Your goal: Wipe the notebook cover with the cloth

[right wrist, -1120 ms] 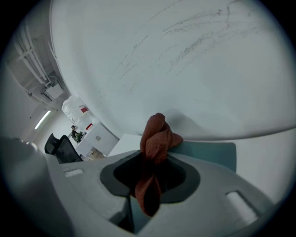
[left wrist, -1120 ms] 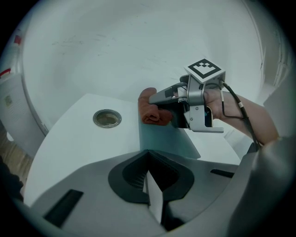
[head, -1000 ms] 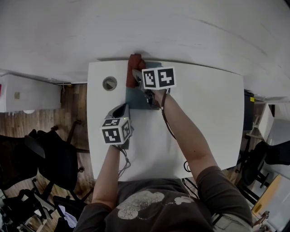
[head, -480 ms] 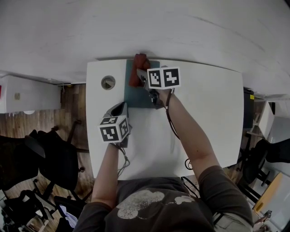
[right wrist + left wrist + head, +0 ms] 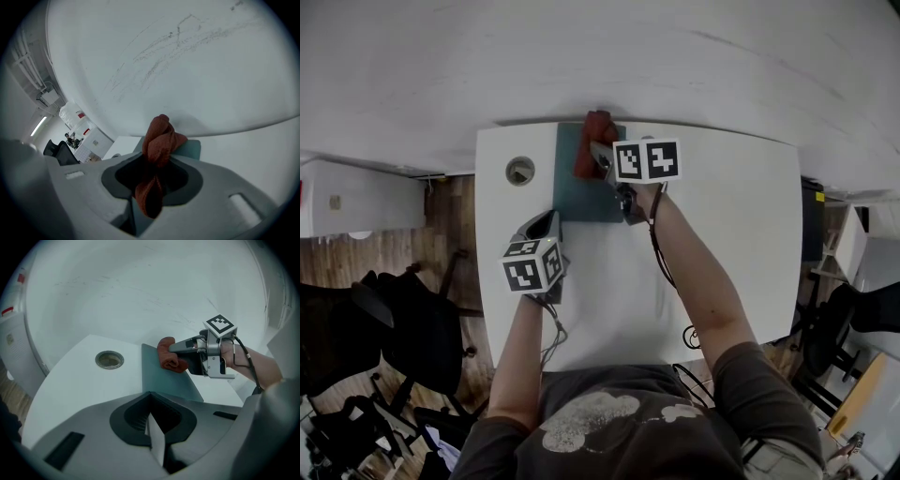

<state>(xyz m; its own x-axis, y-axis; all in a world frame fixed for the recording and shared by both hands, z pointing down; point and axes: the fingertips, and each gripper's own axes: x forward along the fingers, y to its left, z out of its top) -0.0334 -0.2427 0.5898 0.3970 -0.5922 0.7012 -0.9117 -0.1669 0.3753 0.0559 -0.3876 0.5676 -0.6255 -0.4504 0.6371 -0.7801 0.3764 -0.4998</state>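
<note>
A dark teal notebook [image 5: 581, 199] lies flat at the far edge of the white table [image 5: 722, 234]. My right gripper [image 5: 602, 157] is shut on a bunched red-brown cloth [image 5: 593, 148], which rests on the far part of the cover, about midway across it. In the right gripper view the cloth [image 5: 159, 145] fills the jaws, with the notebook [image 5: 192, 149] just beyond. My left gripper [image 5: 547, 225] is shut and empty, with its tip at the notebook's near left corner; contact there is hidden. The left gripper view shows the notebook [image 5: 164, 378], cloth [image 5: 169, 358] and right gripper [image 5: 177, 348].
A round cable hole [image 5: 520, 170] sits in the table left of the notebook. A white wall [image 5: 600, 56] rises directly behind the table's far edge. Dark office chairs [image 5: 403, 347] stand on the wooden floor to the left.
My right gripper has slid the cloth to the right along the far part of the cover, from the left edge toward the middle. The left gripper has stayed put.
</note>
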